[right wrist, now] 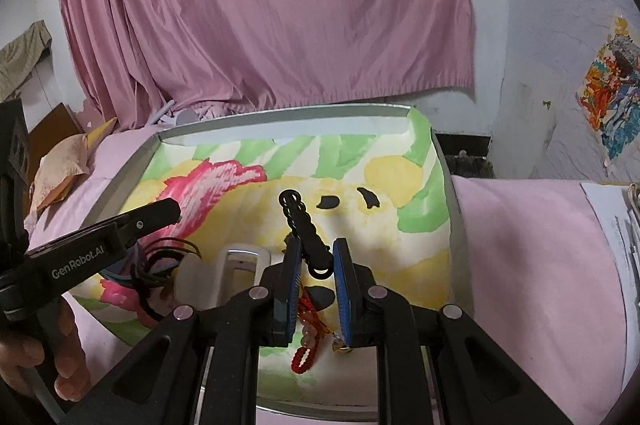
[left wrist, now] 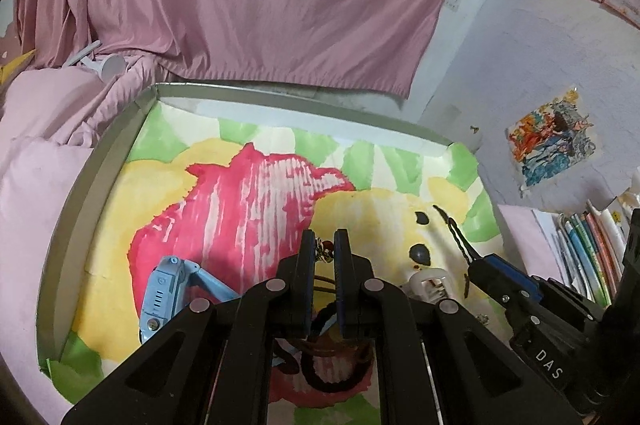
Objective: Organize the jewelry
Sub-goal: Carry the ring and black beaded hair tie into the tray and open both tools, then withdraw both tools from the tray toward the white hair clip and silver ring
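Note:
A shallow grey tray lined with a painted sheet holds the jewelry. My left gripper is nearly closed around a small beaded piece with brown cords trailing under it. A blue watch lies to its left. My right gripper is partly closed around a black wavy hair clip that sticks out forward; the clip also shows in the left wrist view. A red beaded bracelet lies under the right gripper. A white buckle-like piece and dark cords lie to the left.
Pink cloth covers the surface around the tray, and a pink curtain hangs behind. Books stand at the right. A hand holds the left gripper's handle. Dark painted spots mark the lining.

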{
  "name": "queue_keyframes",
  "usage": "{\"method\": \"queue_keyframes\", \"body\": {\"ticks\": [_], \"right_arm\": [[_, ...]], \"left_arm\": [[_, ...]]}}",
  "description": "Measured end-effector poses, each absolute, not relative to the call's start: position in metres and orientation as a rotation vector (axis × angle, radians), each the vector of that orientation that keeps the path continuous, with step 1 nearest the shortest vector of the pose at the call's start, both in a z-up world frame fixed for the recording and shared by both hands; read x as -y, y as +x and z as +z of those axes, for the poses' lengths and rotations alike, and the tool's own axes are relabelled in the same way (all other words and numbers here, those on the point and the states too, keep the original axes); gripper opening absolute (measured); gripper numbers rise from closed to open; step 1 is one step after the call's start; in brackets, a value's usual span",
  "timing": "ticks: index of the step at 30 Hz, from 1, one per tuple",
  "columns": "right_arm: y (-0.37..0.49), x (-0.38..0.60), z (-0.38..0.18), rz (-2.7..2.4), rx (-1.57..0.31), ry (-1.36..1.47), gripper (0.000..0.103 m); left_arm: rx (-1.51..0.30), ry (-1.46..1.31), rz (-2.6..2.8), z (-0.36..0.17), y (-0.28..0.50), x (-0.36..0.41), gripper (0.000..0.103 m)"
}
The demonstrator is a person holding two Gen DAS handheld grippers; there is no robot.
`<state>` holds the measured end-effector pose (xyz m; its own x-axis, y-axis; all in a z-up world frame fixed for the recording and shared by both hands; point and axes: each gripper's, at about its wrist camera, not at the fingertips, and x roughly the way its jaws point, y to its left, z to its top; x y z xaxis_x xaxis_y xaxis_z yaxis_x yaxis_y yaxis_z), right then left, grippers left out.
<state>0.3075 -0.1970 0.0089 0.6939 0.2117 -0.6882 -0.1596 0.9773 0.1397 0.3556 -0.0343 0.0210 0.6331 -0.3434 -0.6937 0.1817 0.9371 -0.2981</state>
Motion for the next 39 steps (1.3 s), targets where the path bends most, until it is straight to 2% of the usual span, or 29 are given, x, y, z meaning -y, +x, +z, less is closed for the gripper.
{"method": "queue_keyframes", "body": {"ticks": [12,31,34,36,37,38,39], "right_arm": [[0.31,0.202,0.0,0.198,-0.815,0.077,0.015],[0.313,0.205,-0.011,0.192,-0.865,0.091,0.016],[0.309,0.207,-0.007,0.201,-0.85,0.098,0.028],[0.304,0.207,-0.002,0.204,-0.825,0.095,0.04],[0.302,0.206,0.0,0.202,-0.817,0.092,0.043],[0.298,0.206,0.003,0.193,-0.802,0.09,0.051],[0.296,0.207,0.005,0.189,-0.79,0.091,0.056]], "left_arm": [[-0.899,-0.216,-0.26,0.01,0.367,0.033,0.006],[-0.905,-0.2,-0.256,0.003,0.364,0.038,0.007],[-0.898,-0.225,-0.273,0.006,0.36,0.032,0.014],[-0.882,-0.236,-0.286,0.01,0.355,0.028,0.017],[-0.872,-0.236,-0.288,0.013,0.352,0.026,0.02],[-0.857,-0.234,-0.288,0.016,0.348,0.025,0.022],[-0.842,-0.233,-0.29,0.019,0.344,0.024,0.026]]}}
